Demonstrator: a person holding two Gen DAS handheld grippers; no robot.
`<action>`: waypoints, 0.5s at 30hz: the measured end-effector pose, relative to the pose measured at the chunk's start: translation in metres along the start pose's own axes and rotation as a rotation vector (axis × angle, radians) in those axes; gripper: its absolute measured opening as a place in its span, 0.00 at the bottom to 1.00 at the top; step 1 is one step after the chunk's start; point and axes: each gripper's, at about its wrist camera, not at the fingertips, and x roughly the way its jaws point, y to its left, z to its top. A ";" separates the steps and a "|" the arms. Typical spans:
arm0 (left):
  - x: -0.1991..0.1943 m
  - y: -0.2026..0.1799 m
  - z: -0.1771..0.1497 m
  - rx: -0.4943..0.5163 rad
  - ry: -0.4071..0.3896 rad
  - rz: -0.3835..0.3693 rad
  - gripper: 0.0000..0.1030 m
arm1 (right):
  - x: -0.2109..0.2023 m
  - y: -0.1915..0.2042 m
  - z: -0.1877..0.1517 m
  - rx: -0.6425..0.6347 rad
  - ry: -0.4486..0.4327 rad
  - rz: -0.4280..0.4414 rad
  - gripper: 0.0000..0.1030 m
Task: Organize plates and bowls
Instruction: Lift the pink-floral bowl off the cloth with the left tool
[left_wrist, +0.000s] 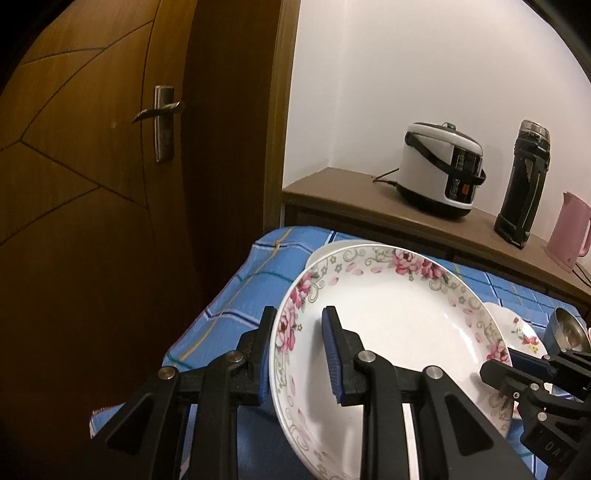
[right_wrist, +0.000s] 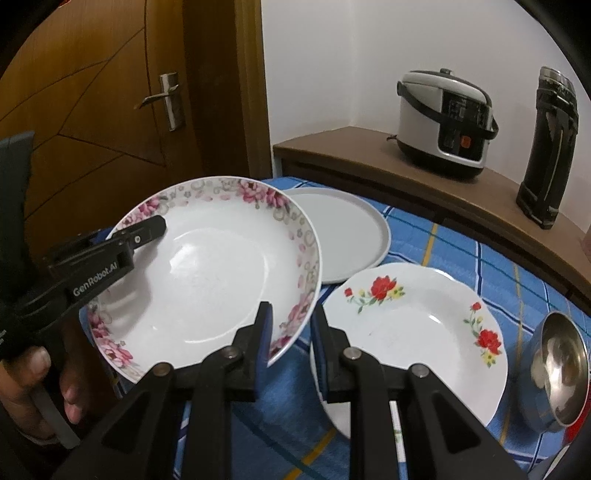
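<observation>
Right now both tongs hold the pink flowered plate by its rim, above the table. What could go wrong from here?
1. The left tongs and right tongs each pinch only the rim of the pink flowered plate, so it could slip or tilt.
2. If it drops, it may strike the red flowered plate or the grey plate lying close below.
3. The steel bowl lies on its side and might roll if bumped.
</observation>
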 end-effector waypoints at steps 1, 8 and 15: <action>0.001 -0.002 0.002 0.005 -0.007 0.000 0.26 | 0.000 -0.001 0.001 0.000 -0.003 -0.003 0.20; 0.002 -0.008 0.013 0.015 -0.037 -0.004 0.26 | 0.001 -0.008 0.015 0.003 -0.020 -0.024 0.20; 0.009 -0.013 0.025 0.033 -0.064 -0.005 0.26 | 0.004 -0.017 0.033 0.003 -0.041 -0.042 0.20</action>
